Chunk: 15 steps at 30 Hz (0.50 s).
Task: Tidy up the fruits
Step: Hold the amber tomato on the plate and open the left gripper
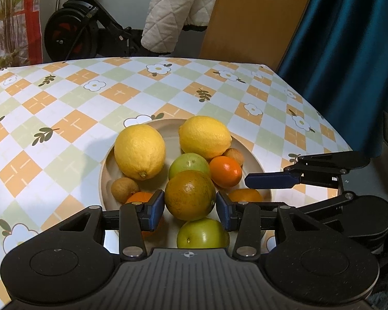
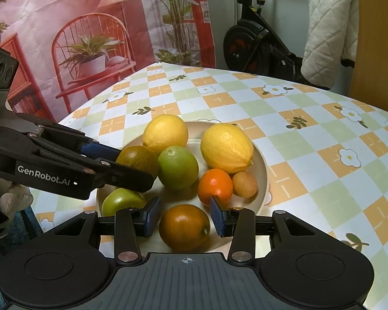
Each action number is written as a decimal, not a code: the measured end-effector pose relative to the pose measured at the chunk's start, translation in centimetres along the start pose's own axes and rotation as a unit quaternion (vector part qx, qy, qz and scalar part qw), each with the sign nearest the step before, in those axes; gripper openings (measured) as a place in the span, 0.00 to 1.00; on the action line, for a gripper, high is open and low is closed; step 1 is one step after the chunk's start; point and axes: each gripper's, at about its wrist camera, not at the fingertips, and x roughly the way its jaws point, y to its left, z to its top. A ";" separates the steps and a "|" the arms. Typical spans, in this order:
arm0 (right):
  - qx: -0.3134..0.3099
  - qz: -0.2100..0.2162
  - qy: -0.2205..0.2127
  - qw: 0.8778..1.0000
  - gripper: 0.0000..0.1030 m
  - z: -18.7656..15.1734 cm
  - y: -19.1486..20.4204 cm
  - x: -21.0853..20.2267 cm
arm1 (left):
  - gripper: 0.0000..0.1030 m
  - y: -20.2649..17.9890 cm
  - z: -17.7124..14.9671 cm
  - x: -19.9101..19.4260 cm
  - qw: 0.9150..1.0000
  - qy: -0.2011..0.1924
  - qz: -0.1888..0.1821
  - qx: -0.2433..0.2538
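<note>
- On the checkered bench (image 1: 64,103), all the fruit is piled on one beige plate (image 1: 256,162): two lemons (image 1: 139,152) at the back, green ones and small orange ones in front.
- Left tongs (image 1: 190,210) are seen clamped on a mottled green-orange fruit (image 1: 189,195) mid-pile, blue pads flush against both its sides.
- Right tongs (image 2: 185,215) look closed on a brownish orange (image 2: 184,228) at the near rim, with no gap seen at either pad.
- Whether either fruit is already lifted off the plate can't be told.
- Handling guess: citrus like this is probably firm and fairly hefty, with a waxy, rounded skin, so slipping is the likely failure rather than crushing.
- Best held across the widest part, which is about where the pads sit now; anything higher or lower and it could get squirted out.
- Neighbours are touching the left one, so some rolling should be expected if it's pulled out.
</note>
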 end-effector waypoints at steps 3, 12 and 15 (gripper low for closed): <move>0.001 0.001 0.000 1.000 0.38 0.0 -0.1 0.1 | 0.44 0.0 -0.1 0.1 1.000 0.004 0.000 0.002; 0.002 0.002 0.001 1.000 0.38 -0.1 -0.1 0.0 | 0.44 0.0 -0.2 0.3 1.000 0.009 0.003 -0.001; 0.002 0.002 0.001 1.000 0.38 -0.1 -0.2 0.1 | 0.44 0.0 -0.3 0.1 1.000 0.010 0.004 -0.004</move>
